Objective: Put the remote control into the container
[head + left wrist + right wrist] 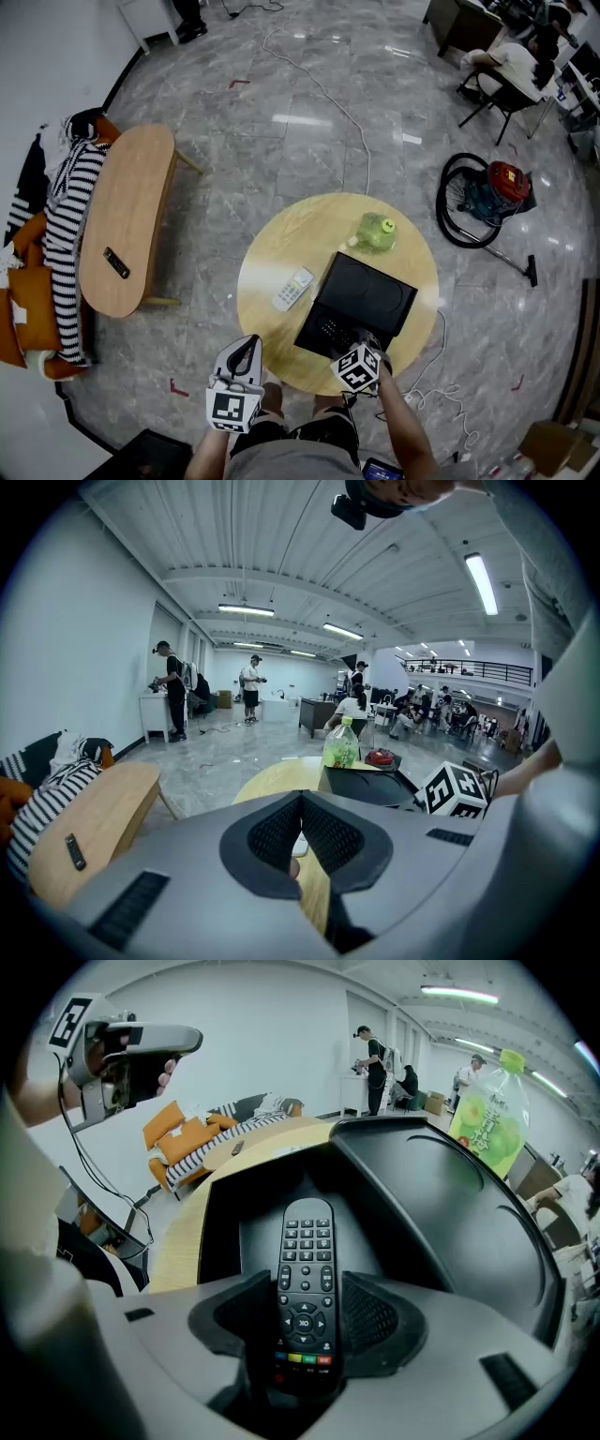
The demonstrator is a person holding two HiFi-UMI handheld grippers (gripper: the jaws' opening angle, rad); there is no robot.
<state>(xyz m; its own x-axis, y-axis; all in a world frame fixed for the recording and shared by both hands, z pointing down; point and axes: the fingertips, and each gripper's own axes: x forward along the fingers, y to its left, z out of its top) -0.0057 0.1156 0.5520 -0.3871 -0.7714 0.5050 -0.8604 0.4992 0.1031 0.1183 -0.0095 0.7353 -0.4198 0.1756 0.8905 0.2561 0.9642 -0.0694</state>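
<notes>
Black remote [305, 1260] between parted jaws of right gripper [306, 1302] — pads just clear, inside black container [441, 1222]

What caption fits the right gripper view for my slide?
Open right gripper astride the black remote lying in the black container, green bottle beyond.

You are standing at a round wooden table [281, 234] that is carrying a black container [370, 291], a green bottle [377, 232] and a white remote [292, 290]. To your left, an oblong bench [131, 206] is bearing a small black remote [116, 263].
</notes>
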